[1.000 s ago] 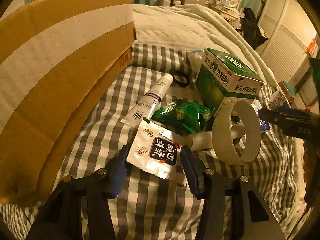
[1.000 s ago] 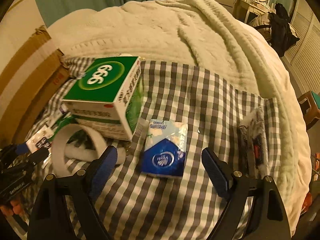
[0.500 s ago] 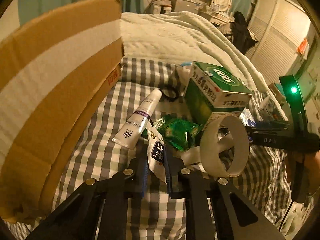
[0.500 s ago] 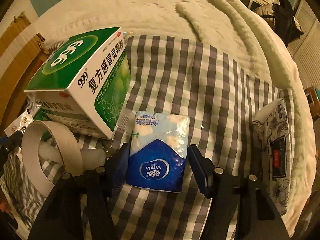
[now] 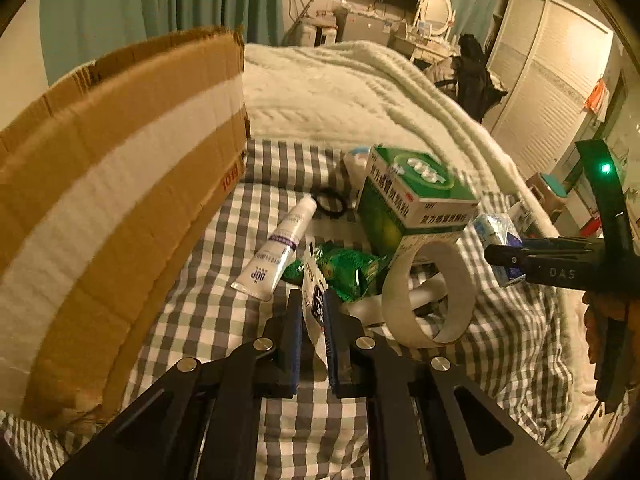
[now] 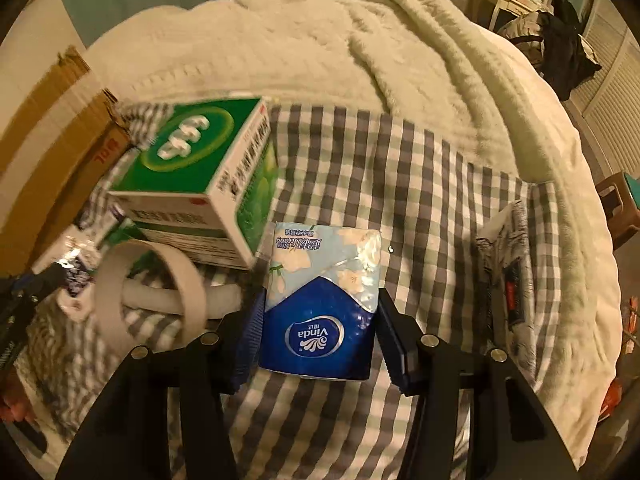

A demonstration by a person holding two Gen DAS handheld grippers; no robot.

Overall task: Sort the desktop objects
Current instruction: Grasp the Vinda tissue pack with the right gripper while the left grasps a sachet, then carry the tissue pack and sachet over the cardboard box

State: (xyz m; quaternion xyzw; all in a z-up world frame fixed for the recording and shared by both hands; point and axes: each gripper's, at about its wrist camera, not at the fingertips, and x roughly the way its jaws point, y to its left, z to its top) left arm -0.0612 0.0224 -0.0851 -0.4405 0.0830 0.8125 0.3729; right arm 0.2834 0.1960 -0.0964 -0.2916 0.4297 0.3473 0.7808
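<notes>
My left gripper (image 5: 312, 300) holds a white sachet (image 5: 314, 280) on edge above the checked cloth (image 5: 224, 312). Its jaws are closing, with the pads pressed on both faces of the sachet. My right gripper (image 6: 320, 312) is shut on the sides of a blue and white tissue pack (image 6: 324, 280), which sits just over the cloth. In the left wrist view the right gripper (image 5: 504, 256) with the tissue pack (image 5: 496, 228) shows at the right. A white tube (image 5: 276, 252), a green packet (image 5: 344, 268), a tape roll (image 5: 428, 292) and a green medicine box (image 5: 408, 196) lie between the two grippers.
A large cardboard box (image 5: 120, 184) stands along the left edge of the cloth. A black ring (image 5: 330, 204) lies behind the tube. A patterned flat pack (image 6: 508, 264) lies at the right. A thick white blanket (image 6: 360, 60) covers the bed beyond.
The left gripper closed on the white sachet and raised it, turning it on edge. The right gripper moved in over the tissue pack and closed on its sides.
</notes>
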